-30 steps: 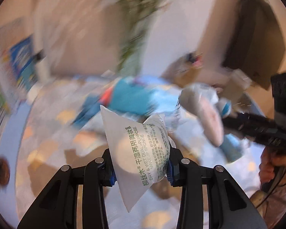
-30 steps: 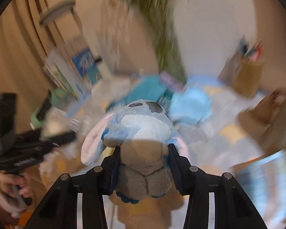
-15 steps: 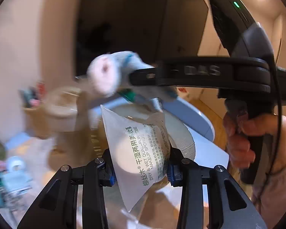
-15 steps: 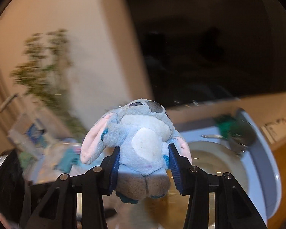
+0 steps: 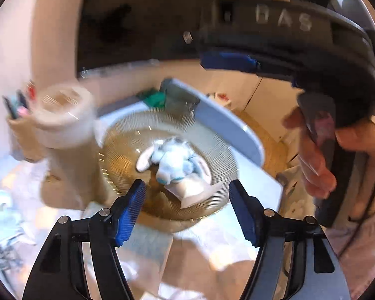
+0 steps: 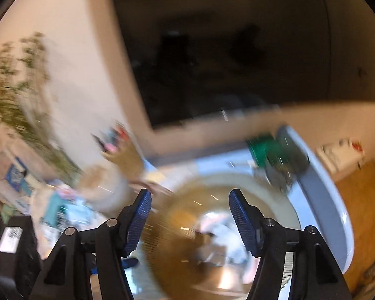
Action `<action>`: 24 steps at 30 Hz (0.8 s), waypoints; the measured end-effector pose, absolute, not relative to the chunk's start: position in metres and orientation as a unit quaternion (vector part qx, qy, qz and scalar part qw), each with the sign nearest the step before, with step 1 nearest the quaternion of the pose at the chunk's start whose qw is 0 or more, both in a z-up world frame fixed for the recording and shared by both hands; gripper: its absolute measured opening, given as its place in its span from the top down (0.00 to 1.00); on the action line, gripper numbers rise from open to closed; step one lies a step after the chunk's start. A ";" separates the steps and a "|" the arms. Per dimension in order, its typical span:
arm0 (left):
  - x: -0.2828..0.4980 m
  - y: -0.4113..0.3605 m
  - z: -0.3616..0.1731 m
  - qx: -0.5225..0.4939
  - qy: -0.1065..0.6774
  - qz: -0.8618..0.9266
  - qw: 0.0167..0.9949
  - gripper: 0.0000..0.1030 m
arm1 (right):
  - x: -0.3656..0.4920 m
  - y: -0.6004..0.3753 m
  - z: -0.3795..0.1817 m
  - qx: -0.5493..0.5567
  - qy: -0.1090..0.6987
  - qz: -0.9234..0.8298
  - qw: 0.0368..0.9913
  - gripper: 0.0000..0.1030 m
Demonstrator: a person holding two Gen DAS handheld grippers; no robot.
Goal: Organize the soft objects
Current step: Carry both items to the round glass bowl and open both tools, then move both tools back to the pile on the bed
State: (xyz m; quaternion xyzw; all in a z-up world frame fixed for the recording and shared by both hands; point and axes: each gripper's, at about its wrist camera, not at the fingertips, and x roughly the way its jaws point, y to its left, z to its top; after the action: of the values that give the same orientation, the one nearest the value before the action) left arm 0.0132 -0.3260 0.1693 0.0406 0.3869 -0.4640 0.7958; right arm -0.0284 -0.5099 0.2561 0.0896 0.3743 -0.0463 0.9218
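Observation:
A ribbed amber glass bowl [image 5: 220, 150] stands on the table below both grippers. Inside it lie the blue and white plush toy [image 5: 172, 160] and, against its near side, the white sponge packet [image 5: 195, 195]. My left gripper [image 5: 188, 211] hovers over the bowl's near rim; its jaws are opening and nothing is between them. My right gripper [image 6: 190, 221] hangs above the same bowl [image 6: 162, 227], also opening and empty, with the blurred plush [image 6: 225, 235] below it. In the left wrist view one of its blue pads [image 5: 227, 61] crosses the top, held by a hand [image 5: 315, 155].
A beige cylinder container [image 5: 62, 122] and a pen holder [image 5: 15, 115] stand left of the bowl. A green item [image 5: 152, 97] and a dark metal cup [image 6: 287, 165] sit behind it, near the table's blue-grey edge [image 5: 225, 125]. Clutter [image 6: 62, 212] lies far left.
Both grippers swung over to the bowl, then let go: the sponge packet left my left jaws and the plush left my right jaws. Both things now lie in the bowl.

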 end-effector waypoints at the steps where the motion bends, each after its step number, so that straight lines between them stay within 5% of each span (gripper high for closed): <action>1: 0.006 -0.312 0.181 0.037 0.374 -0.460 0.805 0.26 | -0.030 -0.494 0.273 0.084 0.360 -0.034 0.929 0.35; 3: 0.005 -0.262 0.201 0.031 0.338 -0.423 0.840 0.12 | -0.038 -0.457 0.308 0.071 0.316 -0.003 0.946 0.08; 5: 0.007 -0.216 0.209 0.023 0.319 -0.373 0.871 0.04 | -0.044 -0.418 0.329 0.051 0.275 0.019 0.960 0.00; 10: 0.041 -0.092 0.177 0.018 0.326 -0.235 0.915 0.03 | -0.029 -0.319 0.313 0.024 0.279 0.119 0.953 0.00; 15: 0.069 0.002 0.109 0.003 0.370 -0.141 0.918 0.03 | 0.003 -0.250 0.228 0.062 0.327 0.174 0.927 0.00; 24: 0.070 0.004 0.000 -0.006 0.400 -0.125 0.908 0.02 | 0.072 -0.224 0.048 0.131 0.375 0.077 0.915 0.00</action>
State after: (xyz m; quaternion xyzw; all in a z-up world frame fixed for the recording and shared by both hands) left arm 0.0701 0.0043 -0.0004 -0.0058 0.4000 -0.1250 0.9079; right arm 0.0717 -0.2240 0.0483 0.1306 0.3751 0.0768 0.9145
